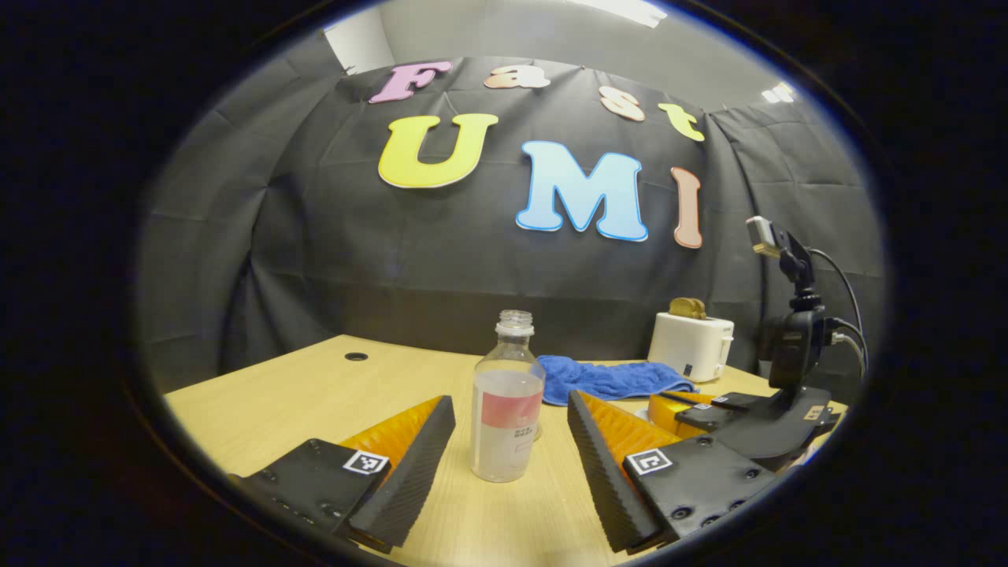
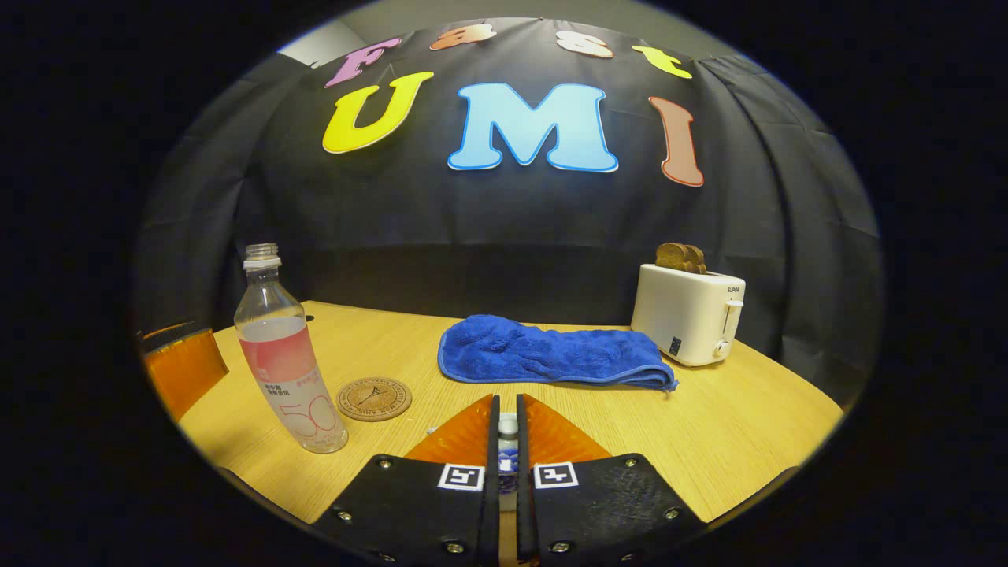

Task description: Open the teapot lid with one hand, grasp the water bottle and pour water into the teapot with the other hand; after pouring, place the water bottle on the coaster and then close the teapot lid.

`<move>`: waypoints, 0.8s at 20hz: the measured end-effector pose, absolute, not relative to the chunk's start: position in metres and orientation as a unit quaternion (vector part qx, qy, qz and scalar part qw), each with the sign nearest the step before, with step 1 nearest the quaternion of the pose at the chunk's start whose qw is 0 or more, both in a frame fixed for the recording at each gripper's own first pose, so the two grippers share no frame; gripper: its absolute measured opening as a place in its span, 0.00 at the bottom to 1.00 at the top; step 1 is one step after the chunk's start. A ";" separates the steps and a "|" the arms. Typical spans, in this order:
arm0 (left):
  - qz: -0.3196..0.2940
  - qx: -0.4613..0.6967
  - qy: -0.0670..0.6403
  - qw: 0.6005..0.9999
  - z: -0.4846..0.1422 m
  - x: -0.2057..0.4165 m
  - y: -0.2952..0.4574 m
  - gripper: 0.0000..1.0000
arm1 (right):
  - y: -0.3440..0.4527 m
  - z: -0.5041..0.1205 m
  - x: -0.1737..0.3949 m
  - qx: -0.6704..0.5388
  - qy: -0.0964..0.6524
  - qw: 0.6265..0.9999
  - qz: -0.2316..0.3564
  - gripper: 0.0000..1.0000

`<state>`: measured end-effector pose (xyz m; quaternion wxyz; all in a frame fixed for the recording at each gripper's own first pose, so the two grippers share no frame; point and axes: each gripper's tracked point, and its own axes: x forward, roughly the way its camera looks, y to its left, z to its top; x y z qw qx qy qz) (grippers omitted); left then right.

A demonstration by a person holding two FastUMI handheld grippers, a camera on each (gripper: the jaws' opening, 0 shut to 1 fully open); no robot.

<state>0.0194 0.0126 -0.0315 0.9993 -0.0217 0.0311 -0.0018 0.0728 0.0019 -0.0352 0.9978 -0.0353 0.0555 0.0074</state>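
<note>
The left gripper (image 1: 510, 441) brackets the uncapped water bottle (image 1: 508, 409) with fingers spread and not touching, while the right gripper (image 2: 508, 441) is pinched on a small knob, probably the teapot lid, so pouring, the coaster (image 2: 374, 398) near the tabletop's left edge, and closing remain.

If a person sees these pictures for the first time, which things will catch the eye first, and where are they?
The clear, uncapped bottle stands upright on the wooden table, between the spread fingers of the left gripper. Behind lie a bright blue towel at the middle and a white toaster holding toast at the back right. A round coaster lies beside the bottle, and the right gripper is nearly closed on something small.
</note>
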 end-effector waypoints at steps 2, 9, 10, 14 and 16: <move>0.000 -0.017 0.036 0.999 -0.035 0.021 0.014 0.97 | 0.004 -0.035 0.072 -0.024 0.052 0.998 0.015 0.08; 0.002 -0.002 0.044 0.999 -0.040 0.031 0.017 0.97 | -0.008 -0.009 0.061 -0.001 0.012 1.000 0.007 0.08; -0.001 0.000 0.046 0.999 -0.041 0.034 0.015 0.97 | -0.012 -0.005 0.060 0.003 0.009 1.000 0.004 0.09; 0.001 0.025 0.054 0.998 -0.049 0.049 0.015 0.97 | -0.033 0.002 0.055 0.019 -0.004 1.000 -0.019 0.08; 0.005 0.030 0.060 0.998 -0.057 0.057 0.016 0.97 | -0.043 0.007 0.052 0.026 -0.009 0.999 -0.029 0.09</move>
